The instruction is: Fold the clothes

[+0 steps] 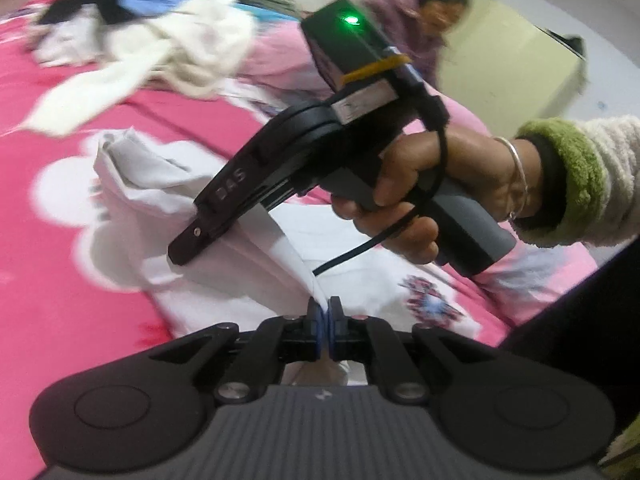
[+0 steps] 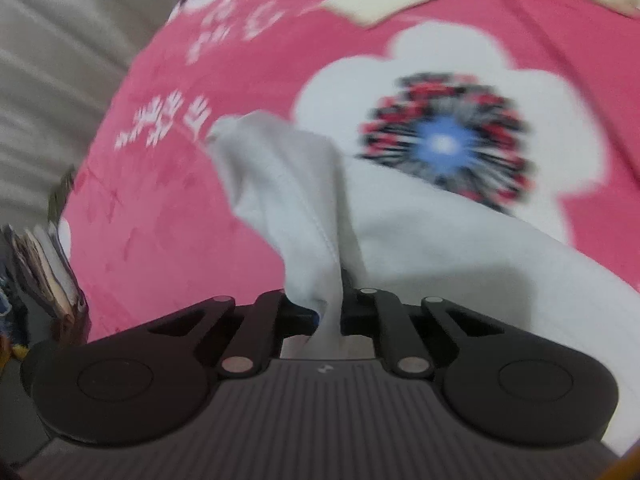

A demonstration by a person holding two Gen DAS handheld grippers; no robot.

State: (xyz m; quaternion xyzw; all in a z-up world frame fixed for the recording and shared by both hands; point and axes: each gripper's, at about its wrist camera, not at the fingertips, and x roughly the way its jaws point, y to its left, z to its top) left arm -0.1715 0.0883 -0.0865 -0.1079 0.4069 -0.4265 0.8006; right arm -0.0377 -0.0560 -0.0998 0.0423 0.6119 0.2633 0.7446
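**Both grippers pinch a white garment over a pink bed**

The left gripper (image 1: pixel 324 312) has its blue pads (image 1: pixel 319 330) pressed together on a fold of the white garment (image 1: pixel 168 184), with cloth running through the pinch and bunching behind it. The rest of the garment lies crumpled on the pink bedspread (image 1: pixel 60 280), partly over a large white flower print.

In the left wrist view the right gripper (image 1: pixel 182 254) crosses the frame, held in a hand (image 1: pixel 404 200) with a bangle and a green-and-cream fleece cuff; a green light shines on the box on top of it. Its tip sits over the garment. From its own camera, the right gripper (image 2: pixel 330 312) is clamped on a gathered, seamed edge of the same garment (image 2: pixel 288 184), which rises from the jaws and spreads to the right over the bedspread (image 2: pixel 160 220), covering part of a flower with a blue, red and black centre.

Farther up the bed lies a loose pile of clothes (image 1: pixel 168 36): cream, white, blue, black and green pieces, unfolded. A second person (image 1: pixel 412 12) is beyond the pile, blurred. No containers can be made out; both views are motion-blurred.
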